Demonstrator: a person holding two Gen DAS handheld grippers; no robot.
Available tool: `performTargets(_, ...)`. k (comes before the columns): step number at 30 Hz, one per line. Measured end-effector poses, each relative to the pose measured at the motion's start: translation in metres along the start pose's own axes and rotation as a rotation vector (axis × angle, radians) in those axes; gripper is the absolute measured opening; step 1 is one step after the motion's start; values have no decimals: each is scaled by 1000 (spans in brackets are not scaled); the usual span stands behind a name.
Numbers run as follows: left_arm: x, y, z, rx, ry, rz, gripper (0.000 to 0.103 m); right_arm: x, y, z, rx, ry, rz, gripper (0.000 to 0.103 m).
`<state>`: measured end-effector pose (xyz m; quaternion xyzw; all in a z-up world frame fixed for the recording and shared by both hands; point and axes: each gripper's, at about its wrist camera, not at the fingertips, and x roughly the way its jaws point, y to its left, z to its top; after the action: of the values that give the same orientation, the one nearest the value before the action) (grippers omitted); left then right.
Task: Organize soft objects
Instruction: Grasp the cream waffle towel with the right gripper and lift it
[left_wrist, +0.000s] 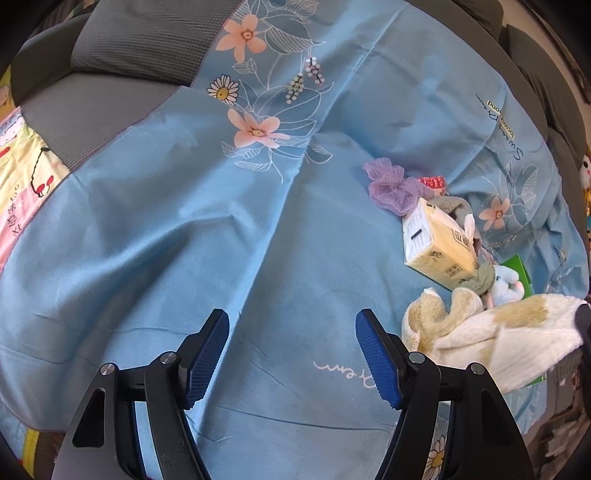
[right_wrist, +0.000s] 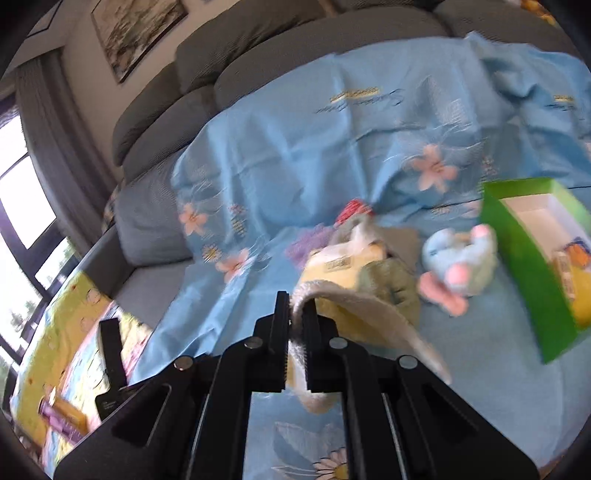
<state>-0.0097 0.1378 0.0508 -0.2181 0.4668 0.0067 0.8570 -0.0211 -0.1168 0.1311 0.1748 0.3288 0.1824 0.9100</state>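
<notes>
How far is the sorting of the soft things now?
Early, it seems. Done: nothing soft visibly sits in the green box. In hand: the right tool is shut on a cream towel. Left: the blue plush toy, purple scrunchie and tissue pack lie on the blue sheet. The left tool is open, empty.

It was a home living room: a grey cushioned sofa (right_wrist: 207, 92) stood against the wall under a framed picture (right_wrist: 136, 33), draped with a blue floral sheet (left_wrist: 184, 240) (curtained window (right_wrist: 22, 192) at the side).
</notes>
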Motion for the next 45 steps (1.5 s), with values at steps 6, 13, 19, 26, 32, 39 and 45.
performTargets(6,2,-2,-2,2,19,-23,72,71,13,-25,17,198,95,6)
performTargets(13,9,-19,-11,38,81,-103,72,110,-40,-56,167,331,-62,6)
performTargets(19,16,-44,-21,103,126,-155,72,83,-37,-40,186,308,-9,58)
performTargets(26,16,-62,-30,133,168,-264,78,43,-27,-18,163,215,31,72)
performTargets(32,16,-75,-38,170,159,-268,80,39,-47,-11,133,198,-37,87)
performTargets(39,38,-94,-50,205,198,-237,80,83,-85,-34,208,348,-54,83)
performTargets(45,49,-109,-57,246,184,-214,79,104,-82,-45,190,402,-47,57)
